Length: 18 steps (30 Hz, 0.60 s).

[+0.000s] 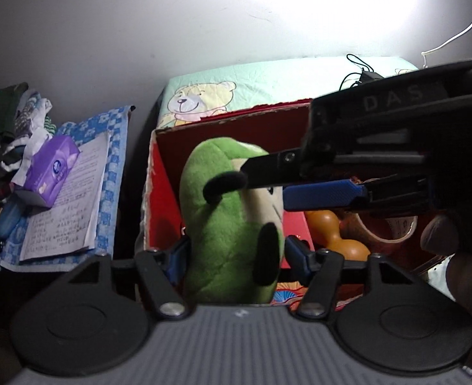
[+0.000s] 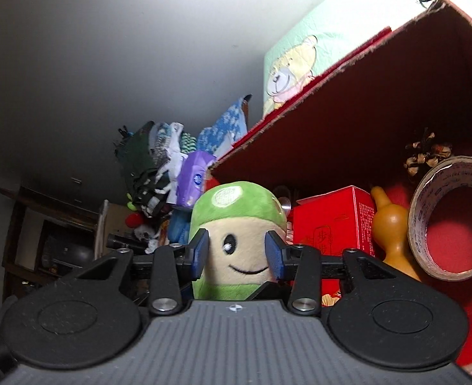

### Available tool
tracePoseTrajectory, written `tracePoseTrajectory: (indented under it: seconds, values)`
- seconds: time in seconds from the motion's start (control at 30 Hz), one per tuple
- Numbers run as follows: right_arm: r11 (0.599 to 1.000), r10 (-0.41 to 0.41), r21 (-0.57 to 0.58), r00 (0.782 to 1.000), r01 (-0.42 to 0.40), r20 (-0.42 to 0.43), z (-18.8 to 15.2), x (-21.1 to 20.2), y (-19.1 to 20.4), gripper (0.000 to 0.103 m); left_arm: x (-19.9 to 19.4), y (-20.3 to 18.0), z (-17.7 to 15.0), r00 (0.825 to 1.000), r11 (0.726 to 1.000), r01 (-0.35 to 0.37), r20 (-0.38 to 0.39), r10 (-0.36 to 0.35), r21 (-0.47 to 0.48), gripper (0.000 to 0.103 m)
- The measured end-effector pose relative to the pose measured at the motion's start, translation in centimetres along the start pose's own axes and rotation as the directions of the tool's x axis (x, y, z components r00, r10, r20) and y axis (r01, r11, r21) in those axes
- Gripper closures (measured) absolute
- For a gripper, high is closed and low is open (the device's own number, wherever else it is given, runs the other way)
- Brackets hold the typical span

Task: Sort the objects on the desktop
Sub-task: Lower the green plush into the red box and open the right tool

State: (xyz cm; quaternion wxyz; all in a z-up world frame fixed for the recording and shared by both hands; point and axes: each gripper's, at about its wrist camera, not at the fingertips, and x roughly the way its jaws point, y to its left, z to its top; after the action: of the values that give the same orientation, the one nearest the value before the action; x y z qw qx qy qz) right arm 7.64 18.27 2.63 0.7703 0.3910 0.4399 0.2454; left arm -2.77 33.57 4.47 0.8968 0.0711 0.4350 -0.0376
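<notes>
A green plush toy with a cream face hangs upright in front of an open red cardboard box. My right gripper is shut on its face, the blue pads pressing both cheeks. In the left wrist view the right gripper reaches in from the right at the toy's head. My left gripper stands open around the toy's lower body, with a thin gap at the right pad.
Inside the box lie a small red carton, a yellow gourd, a tape roll and a pine cone. To the left lie a purple tissue pack, a notebook and clothes. A bear-print quilt lies behind.
</notes>
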Motion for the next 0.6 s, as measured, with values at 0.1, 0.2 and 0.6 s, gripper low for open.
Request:
tracePoseTrajectory:
  seconds: [0.1,0.2,0.6]
  values:
    - [0.999,-0.034,0.006,0.999,0.034,-0.022,0.0,1.0,-0.2,0.06,0.6,0.5,0.0,1.0,1.0,-0.007,-0.009,0.007,0.0,0.037]
    - [0.999,-0.043,0.013,0.998,0.044,-0.038,0.0,1.5,-0.4,0.06,1.0,0.8,0.0,1.0,1.0,-0.01,-0.012,0.01,0.0,0.037]
    - [0.998,-0.048,0.037,0.996,0.051,-0.079,0.3,2.6,-1.2,0.06,0.8,0.5,-0.2,0.999,0.999,-0.038,0.01,0.038,0.025,0.031]
